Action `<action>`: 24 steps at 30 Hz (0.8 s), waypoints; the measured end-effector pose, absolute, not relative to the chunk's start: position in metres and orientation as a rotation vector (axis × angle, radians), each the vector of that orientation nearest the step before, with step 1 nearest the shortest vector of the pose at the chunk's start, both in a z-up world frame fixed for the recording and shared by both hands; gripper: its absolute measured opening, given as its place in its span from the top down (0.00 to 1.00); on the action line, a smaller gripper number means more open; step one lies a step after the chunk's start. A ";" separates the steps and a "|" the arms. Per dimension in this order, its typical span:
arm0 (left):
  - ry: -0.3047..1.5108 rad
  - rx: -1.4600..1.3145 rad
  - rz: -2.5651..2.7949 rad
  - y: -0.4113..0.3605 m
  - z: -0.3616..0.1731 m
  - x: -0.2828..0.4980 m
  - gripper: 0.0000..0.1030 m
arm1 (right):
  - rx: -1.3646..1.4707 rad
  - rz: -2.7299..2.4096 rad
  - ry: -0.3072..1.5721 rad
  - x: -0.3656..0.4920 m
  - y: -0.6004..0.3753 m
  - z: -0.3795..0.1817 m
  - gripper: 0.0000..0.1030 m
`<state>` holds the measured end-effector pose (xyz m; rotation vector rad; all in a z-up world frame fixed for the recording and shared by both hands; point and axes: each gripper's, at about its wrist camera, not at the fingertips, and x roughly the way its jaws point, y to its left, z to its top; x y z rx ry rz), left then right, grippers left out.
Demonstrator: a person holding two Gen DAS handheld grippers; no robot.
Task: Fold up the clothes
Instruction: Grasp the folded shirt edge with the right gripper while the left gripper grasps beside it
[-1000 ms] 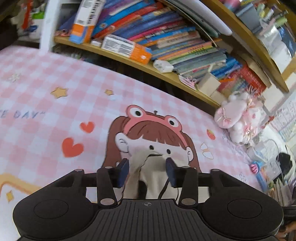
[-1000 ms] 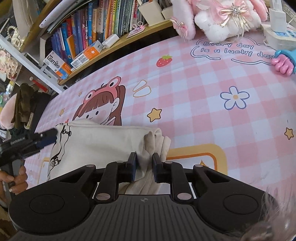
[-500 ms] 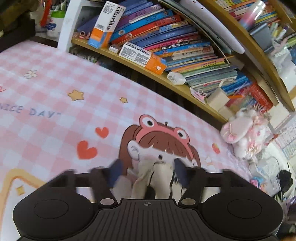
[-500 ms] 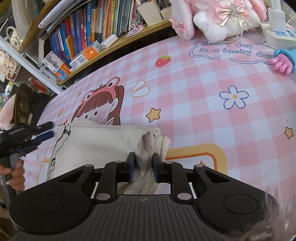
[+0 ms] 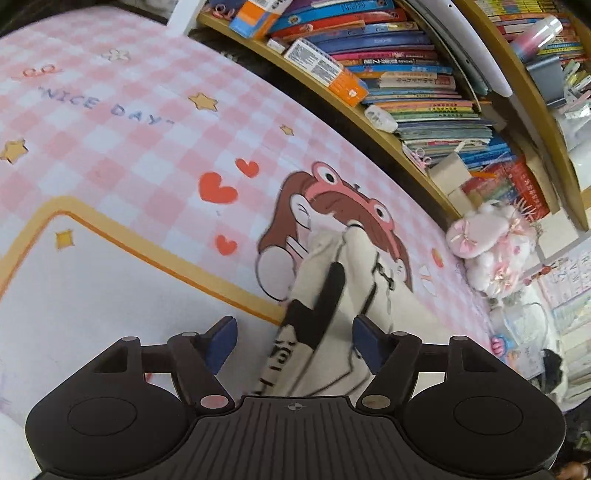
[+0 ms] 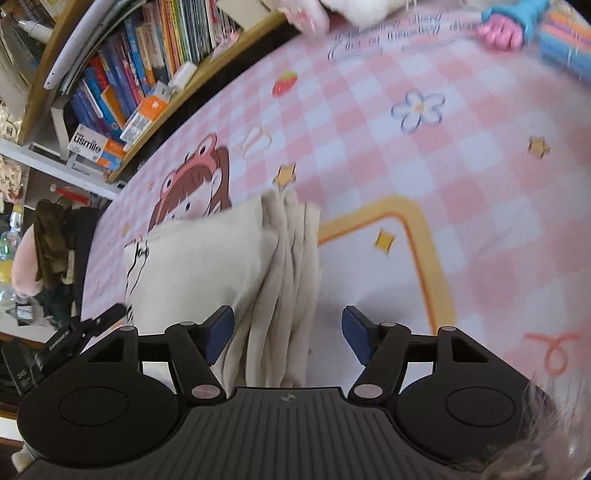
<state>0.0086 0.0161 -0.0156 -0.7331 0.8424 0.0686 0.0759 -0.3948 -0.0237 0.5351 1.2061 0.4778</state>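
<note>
A cream garment with black print lies folded on the pink checked table mat. Its bunched layered edge runs between my right gripper's jaws. My right gripper is open, jaws wide apart, the cloth lying loose between them. In the left wrist view the same garment lies ahead with a black stripe. My left gripper is open, its blue pads either side of the cloth's near end. The left gripper also shows in the right wrist view at the garment's left.
A wooden bookshelf full of books runs along the far edge of the table. A pink plush toy sits at the right end. A pink and blue toy hand lies at the far right.
Both grippers have opened: the right one has let go of the bunched cloth edge, and the left has widened. Both cameras have tilted and shifted over the garment.
</note>
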 end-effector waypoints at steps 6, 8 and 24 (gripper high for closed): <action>0.855 -0.811 0.044 0.004 -0.020 0.010 0.48 | 0.478 0.516 1.205 0.074 -0.373 -0.022 0.45; 0.868 -0.802 0.068 0.001 -0.019 0.009 0.59 | 0.447 0.518 1.201 0.073 -0.366 -0.022 0.54; 0.927 -0.769 0.010 -0.023 -0.010 -0.017 0.67 | 0.277 0.521 1.114 0.045 -0.390 0.000 0.81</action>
